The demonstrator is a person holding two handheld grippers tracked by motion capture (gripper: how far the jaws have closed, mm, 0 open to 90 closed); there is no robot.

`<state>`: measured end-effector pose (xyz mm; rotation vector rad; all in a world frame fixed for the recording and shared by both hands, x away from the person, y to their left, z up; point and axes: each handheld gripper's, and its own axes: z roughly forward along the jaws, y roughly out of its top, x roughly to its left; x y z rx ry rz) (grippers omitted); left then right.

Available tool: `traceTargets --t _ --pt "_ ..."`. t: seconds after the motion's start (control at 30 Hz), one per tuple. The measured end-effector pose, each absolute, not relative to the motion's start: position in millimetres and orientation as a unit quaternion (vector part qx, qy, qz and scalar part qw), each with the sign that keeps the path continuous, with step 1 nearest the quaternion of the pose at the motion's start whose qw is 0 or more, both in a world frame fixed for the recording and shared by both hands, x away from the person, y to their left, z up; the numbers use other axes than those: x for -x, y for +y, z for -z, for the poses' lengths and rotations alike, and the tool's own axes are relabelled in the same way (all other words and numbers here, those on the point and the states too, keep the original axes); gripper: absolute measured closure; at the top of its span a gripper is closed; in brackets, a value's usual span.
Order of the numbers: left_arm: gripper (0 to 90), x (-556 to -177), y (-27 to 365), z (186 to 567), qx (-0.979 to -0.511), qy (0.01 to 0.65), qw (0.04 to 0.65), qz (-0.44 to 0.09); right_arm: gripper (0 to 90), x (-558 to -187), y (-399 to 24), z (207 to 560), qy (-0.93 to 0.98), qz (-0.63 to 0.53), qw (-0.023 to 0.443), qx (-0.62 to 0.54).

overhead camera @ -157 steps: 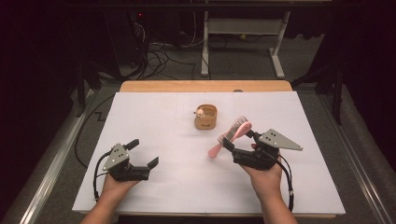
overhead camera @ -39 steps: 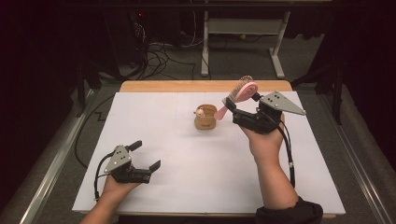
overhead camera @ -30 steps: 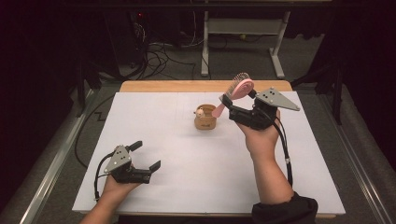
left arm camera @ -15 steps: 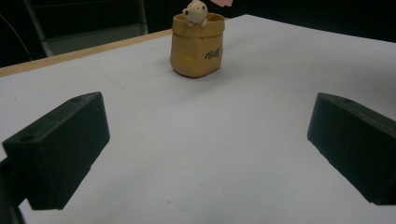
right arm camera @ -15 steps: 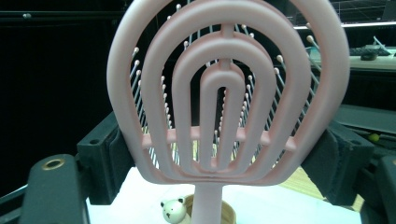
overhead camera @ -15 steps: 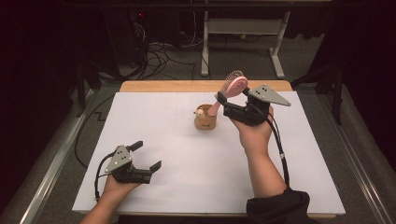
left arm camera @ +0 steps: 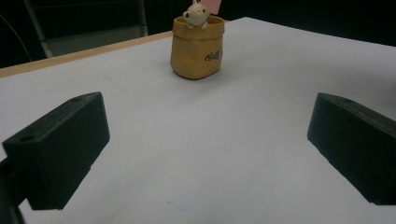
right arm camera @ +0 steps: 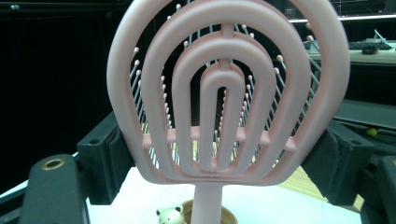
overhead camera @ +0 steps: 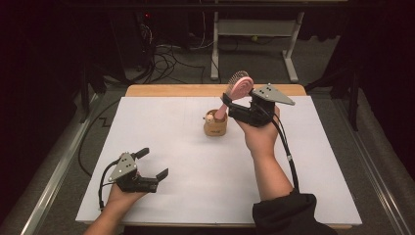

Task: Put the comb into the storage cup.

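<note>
The right gripper point(overhead camera: 234, 105) holds a pink hairbrush point(overhead camera: 236, 90) up in the air, over the far middle of the white counter point(overhead camera: 186, 142). Its two black fingers point(right arm camera: 102, 154) squeeze the round head of the brush from both sides. The brush stands almost straight up, with the handle pointing down. The tip of the handle is at the mouth of a small tan cup point(overhead camera: 215, 125), which has a tiny bear point(left arm camera: 195, 14) peeking over its rim. I cannot tell if the handle touches the cup. The left gripper point(overhead camera: 149, 164) rests on the near left part of the counter, far from the cup. Its fingers point(left arm camera: 60, 149) are spread wide apart with nothing between them.
</note>
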<state>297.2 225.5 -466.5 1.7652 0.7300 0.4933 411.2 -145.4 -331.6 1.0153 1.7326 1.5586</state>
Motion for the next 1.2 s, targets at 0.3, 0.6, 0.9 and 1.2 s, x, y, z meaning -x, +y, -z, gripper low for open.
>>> traceTargets --t 0.3,0.6,0.9,1.2 --pt "0.0 -299 227 467 -0.744 0.312 0.554 -0.206 20.2 -421 -138 335 0.657 -0.579 0.296 -0.382" --pt "0.0 -298 227 467 -0.747 0.31 0.551 -0.206 20.2 -425 -137 341 0.658 -0.574 0.293 -0.389" --pt "0.0 -298 227 467 -0.747 0.309 0.552 -0.205 20.2 -428 -133 348 0.66 -0.569 0.292 -0.394" --pt "0.0 -298 227 467 -0.747 0.31 0.551 -0.204 20.2 -433 -129 357 0.663 -0.564 0.29 -0.397"
